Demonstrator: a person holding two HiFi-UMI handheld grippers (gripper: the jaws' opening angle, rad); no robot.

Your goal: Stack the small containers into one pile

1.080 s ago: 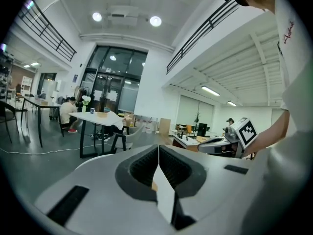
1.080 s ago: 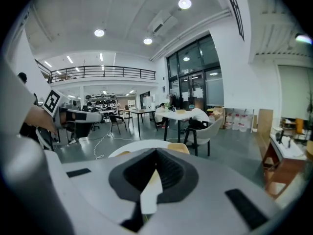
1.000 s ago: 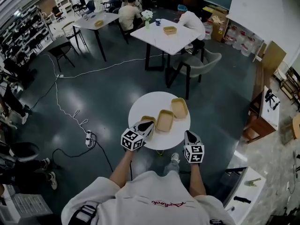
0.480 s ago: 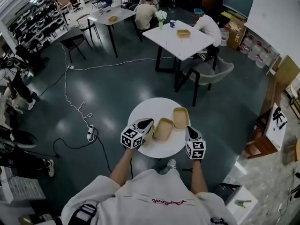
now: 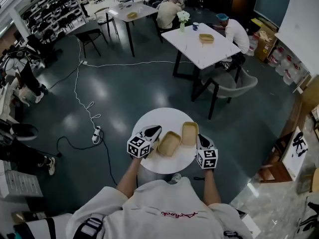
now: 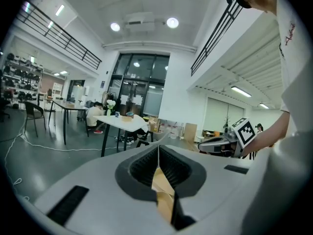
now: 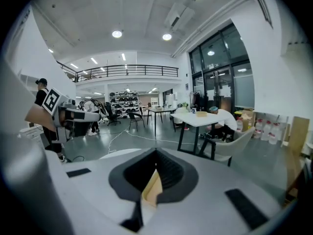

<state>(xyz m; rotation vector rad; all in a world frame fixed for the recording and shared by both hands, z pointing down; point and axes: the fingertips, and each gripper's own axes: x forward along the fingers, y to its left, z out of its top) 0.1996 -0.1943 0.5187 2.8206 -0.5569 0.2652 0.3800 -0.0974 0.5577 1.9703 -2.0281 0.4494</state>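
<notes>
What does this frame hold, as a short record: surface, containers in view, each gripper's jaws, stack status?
surface: round white table
containers in view: two tan ones, left container and right container, side by side, not stacked
left gripper: jaws shut on a tan container wall; which container cannot be told
right gripper: jaws shut on a tan container rim
background: people seated at a far white table
stack: not yet made

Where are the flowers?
In the head view, top middle: the flowers stand at the far corner of the white table, beside a seated person.
</notes>
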